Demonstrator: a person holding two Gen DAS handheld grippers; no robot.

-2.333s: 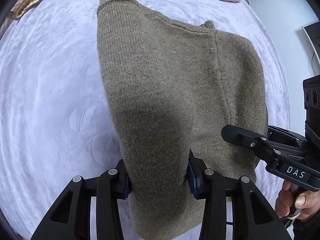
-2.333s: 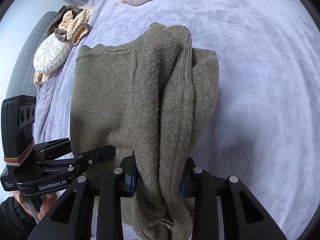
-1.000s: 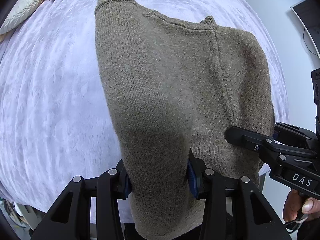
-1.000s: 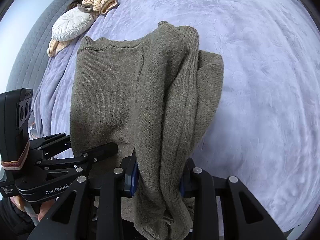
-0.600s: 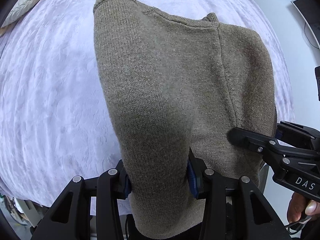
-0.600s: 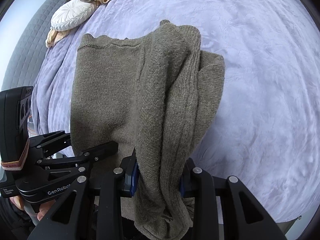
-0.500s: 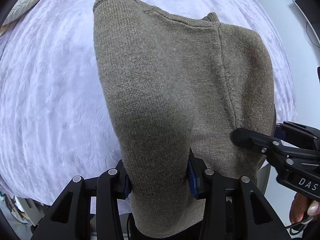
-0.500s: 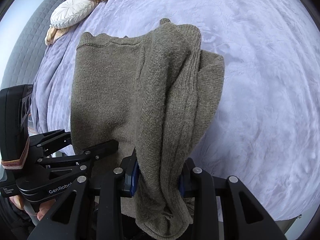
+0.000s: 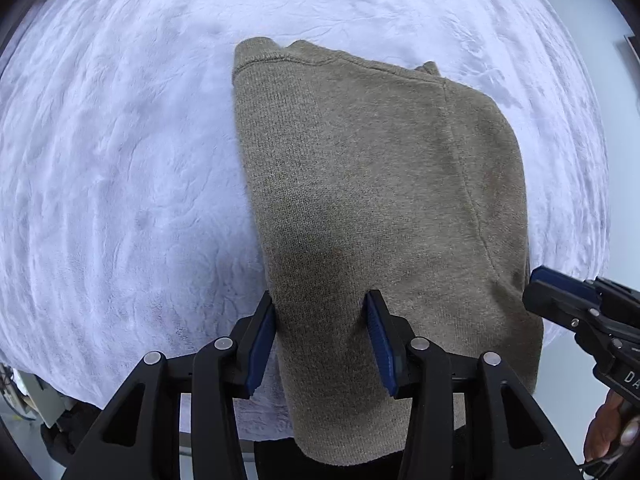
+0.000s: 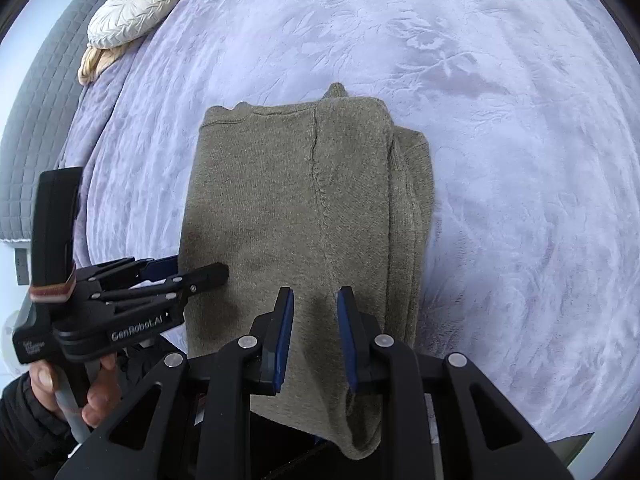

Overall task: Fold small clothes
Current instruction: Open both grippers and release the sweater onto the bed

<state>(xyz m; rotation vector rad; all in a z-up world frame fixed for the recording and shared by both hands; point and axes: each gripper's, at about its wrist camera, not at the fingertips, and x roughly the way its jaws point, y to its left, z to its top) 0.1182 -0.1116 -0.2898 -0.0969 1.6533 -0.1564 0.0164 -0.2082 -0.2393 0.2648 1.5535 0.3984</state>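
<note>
Tongs on the left (image 9: 322, 320) point down over the near left part of the olive sweater (image 9: 360, 180), which lies folded lengthwise on the lilac bed (image 9: 120, 160), neckline away and hem hanging past the near edge. Their blue pads have just been easing apart with knit between them and look to have let go. Judging from this, the step is laying the fold down, so lift straight up to keep a pad from snagging the cloth. Right tongs (image 10: 314, 320) sit over the near hem, just inside the thicker folded sleeve edge. Their pads have just been drawing closer, with cloth showing in the gap. Whether they pinch it I cannot tell. Check before pulling away, or the layers will skew.
</note>
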